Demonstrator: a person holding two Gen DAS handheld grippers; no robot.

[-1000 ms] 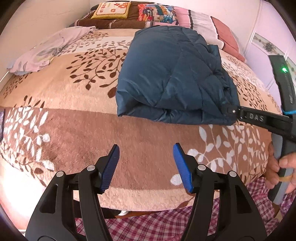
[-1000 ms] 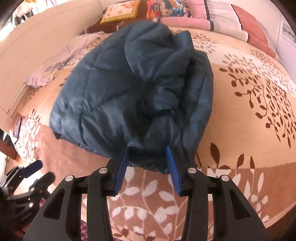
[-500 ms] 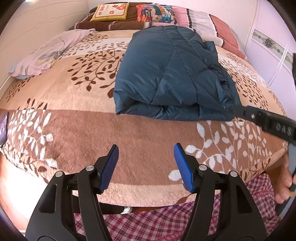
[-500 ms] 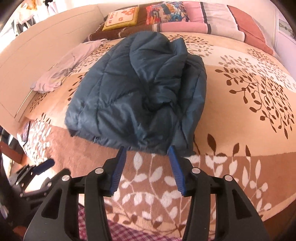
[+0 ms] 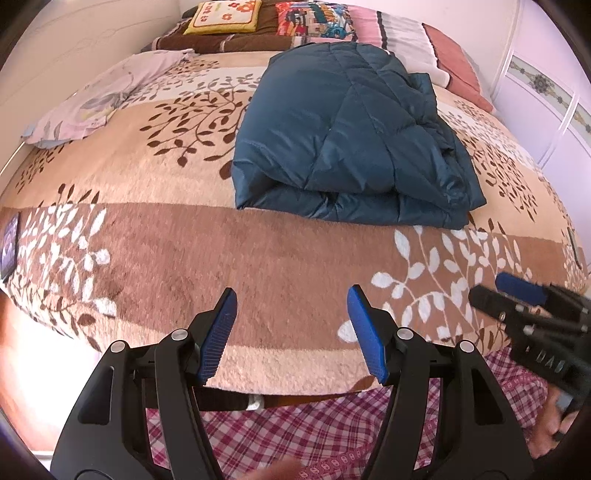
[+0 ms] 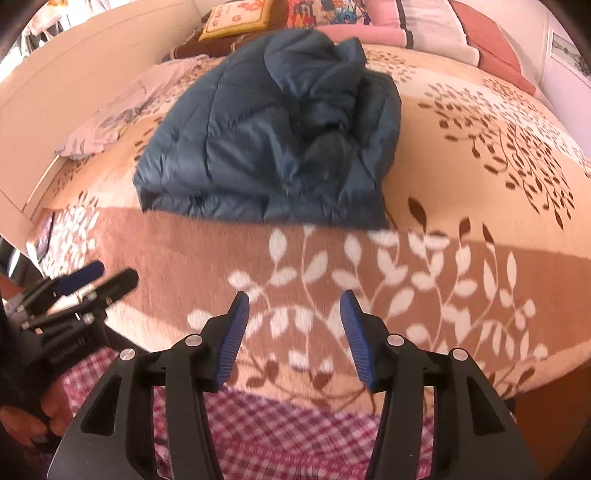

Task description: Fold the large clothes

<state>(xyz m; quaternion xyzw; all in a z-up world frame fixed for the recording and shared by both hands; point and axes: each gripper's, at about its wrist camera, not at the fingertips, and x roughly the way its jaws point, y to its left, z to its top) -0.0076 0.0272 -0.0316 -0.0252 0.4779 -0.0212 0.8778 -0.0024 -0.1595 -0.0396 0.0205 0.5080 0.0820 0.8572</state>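
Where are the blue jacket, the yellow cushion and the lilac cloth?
blue jacket (image 5: 347,140), left wrist view, on its quilted top.
yellow cushion (image 5: 225,16), left wrist view, on its flowered face.
lilac cloth (image 5: 107,99), left wrist view, on its crumpled middle.

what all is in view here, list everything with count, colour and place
padded jacket: 1, dark teal, folded in a bundle on the middle of the bed
blanket: 1, beige and brown with a leaf print, covering the bed
loose cloth: 1, pale lilac with a floral print, far left of the bed by the wall
pillows: several, yellow, multicoloured, pink and white striped, reddish pink, lined up at the head of the bed
checked cloth: 1, red and white, along the near bottom edge
left hand-held gripper: 1, black with blue pads, open over the near blanket edge, nothing between the pads
right hand-held gripper: 1, black with blue pads, open and empty, jaws just been opening
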